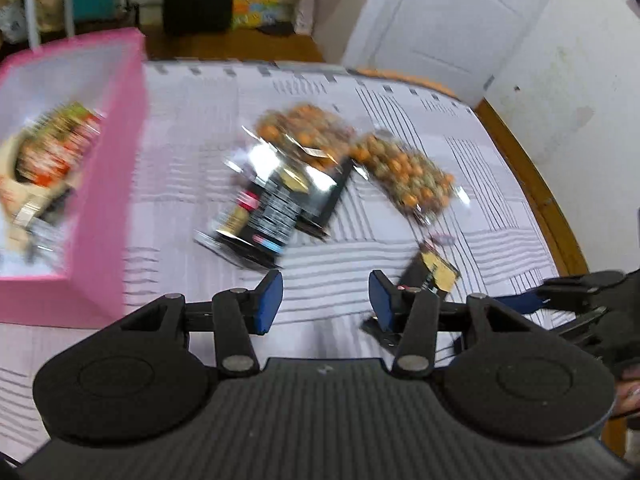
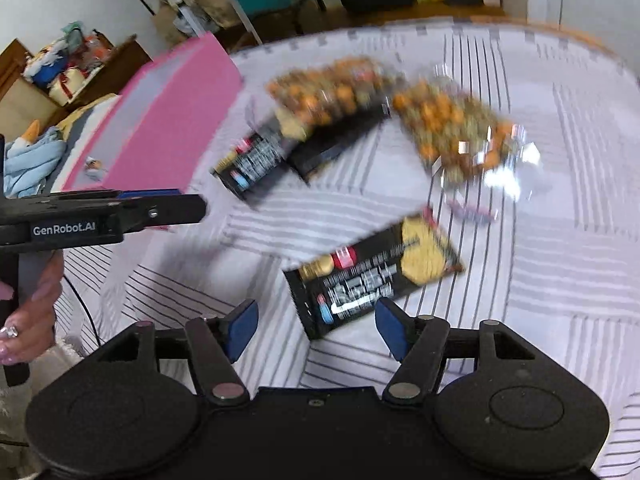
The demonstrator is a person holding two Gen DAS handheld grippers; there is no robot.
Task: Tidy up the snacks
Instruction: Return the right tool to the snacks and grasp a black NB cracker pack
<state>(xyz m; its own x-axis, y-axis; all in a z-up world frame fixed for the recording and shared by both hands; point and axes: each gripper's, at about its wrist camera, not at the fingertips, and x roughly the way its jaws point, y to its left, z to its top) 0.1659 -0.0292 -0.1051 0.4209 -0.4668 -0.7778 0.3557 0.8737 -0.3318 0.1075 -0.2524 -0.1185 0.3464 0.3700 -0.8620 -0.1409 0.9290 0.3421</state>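
Observation:
A pink box (image 1: 108,200) stands on the striped bedsheet at the left and holds several snack packets (image 1: 56,152); it also shows in the right wrist view (image 2: 168,120). Black snack packets (image 1: 272,208) lie mid-bed under a clear bag of orange and green snacks (image 1: 304,136). A second clear bag (image 1: 404,176) lies to their right. One black packet (image 2: 372,280) lies nearest, just ahead of my right gripper (image 2: 316,328), which is open and empty. My left gripper (image 1: 326,300) is open and empty above the sheet, right of the box.
The bed's wooden edge (image 1: 532,184) curves along the right. A white door (image 1: 440,16) and wall stand beyond it. Cluttered shelves and boxes (image 2: 60,68) stand past the bed's left side. The left gripper's side (image 2: 100,216) shows in the right wrist view.

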